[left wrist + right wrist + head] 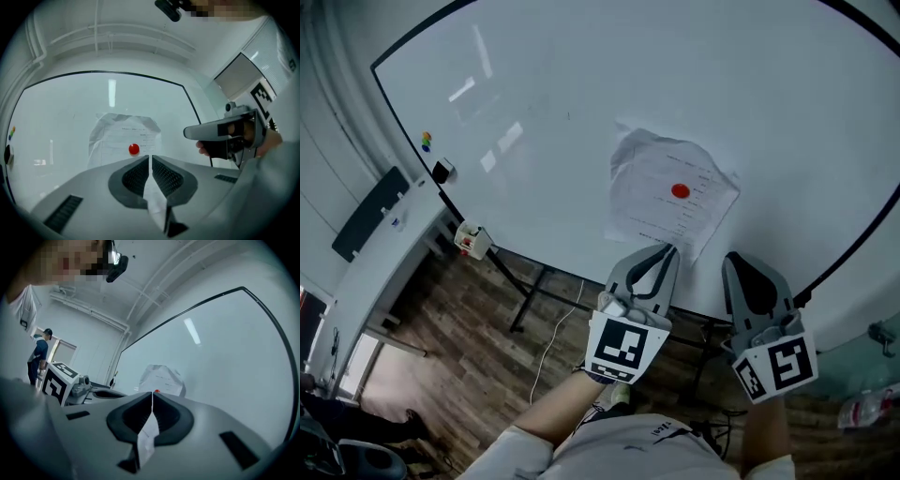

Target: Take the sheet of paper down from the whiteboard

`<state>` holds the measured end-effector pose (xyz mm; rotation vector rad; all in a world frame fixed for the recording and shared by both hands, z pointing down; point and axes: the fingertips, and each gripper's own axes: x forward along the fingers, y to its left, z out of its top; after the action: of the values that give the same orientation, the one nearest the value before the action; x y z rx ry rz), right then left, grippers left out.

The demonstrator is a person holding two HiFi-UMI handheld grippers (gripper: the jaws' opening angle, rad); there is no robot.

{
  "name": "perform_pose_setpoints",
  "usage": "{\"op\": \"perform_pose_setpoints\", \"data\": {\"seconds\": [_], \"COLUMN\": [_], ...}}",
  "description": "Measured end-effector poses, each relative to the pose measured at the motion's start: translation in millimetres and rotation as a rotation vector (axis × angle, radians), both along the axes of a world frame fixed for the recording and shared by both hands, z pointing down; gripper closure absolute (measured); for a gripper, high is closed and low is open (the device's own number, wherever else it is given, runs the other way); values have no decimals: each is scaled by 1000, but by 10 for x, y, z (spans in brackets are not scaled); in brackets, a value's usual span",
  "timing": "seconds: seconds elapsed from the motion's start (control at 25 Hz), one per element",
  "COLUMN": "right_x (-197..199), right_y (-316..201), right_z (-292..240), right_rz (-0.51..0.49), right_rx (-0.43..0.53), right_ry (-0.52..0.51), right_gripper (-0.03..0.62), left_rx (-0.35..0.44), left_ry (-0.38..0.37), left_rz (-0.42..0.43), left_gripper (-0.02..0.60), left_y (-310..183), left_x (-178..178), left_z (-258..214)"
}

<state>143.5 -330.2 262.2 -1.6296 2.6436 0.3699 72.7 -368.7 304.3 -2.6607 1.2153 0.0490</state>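
Both hand-held grippers are up in front of the person, side by side and aimed at the whiteboard (pixel 581 94). The left hand-held gripper (pixel 666 249) has its jaws pressed together on nothing, and the right hand-held gripper (pixel 734 259) is the same, closed and empty. The sheet of paper (pixel 652 202) hangs crumpled on the board, pinned near its middle by a red magnet (pixel 680 190), with its edges lifting off the board.

From where I stand the approach looks like the job in hand. To do it well, both sets of jaws need to open before they arrive. I would have one pinch a lifted lower corner to steady the sheet while the other plucks the magnet off, so the paper neither tears nor drops.
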Motion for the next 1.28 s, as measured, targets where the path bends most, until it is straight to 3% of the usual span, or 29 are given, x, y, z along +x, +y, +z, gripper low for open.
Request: {"op": "perform_pose_setpoints", "data": {"seconds": [0.2, 0.32, 0.48, 0.72, 0.92, 1.28], "right_x": [-26, -15, 9, 39, -24, -162], "right_y": [-325, -465, -575, -659, -725, -910], "right_z": [-224, -360, -406, -535, -593, -524], "right_rz": [60, 89, 120, 180, 174, 184], "right_rx": [41, 76, 59, 75, 95, 90], "right_ry": [128, 196, 236, 323, 425, 705], "right_gripper": [577, 577, 544, 497, 473, 468], "left_rx": [97, 122, 136, 160, 178, 185], "left_ry": [-38, -40, -31, -43, -33, -27], "left_rz": [-25, -31, -46, -46, -74, -87], "left_gripper": [552, 474, 433, 430, 430, 442], "left_y": [-431, -610, -756, -820, -861, -870], "left_x": [72, 126, 171, 264, 255, 235], "left_z": [-234, -298, -332, -339, -334, -323]}}
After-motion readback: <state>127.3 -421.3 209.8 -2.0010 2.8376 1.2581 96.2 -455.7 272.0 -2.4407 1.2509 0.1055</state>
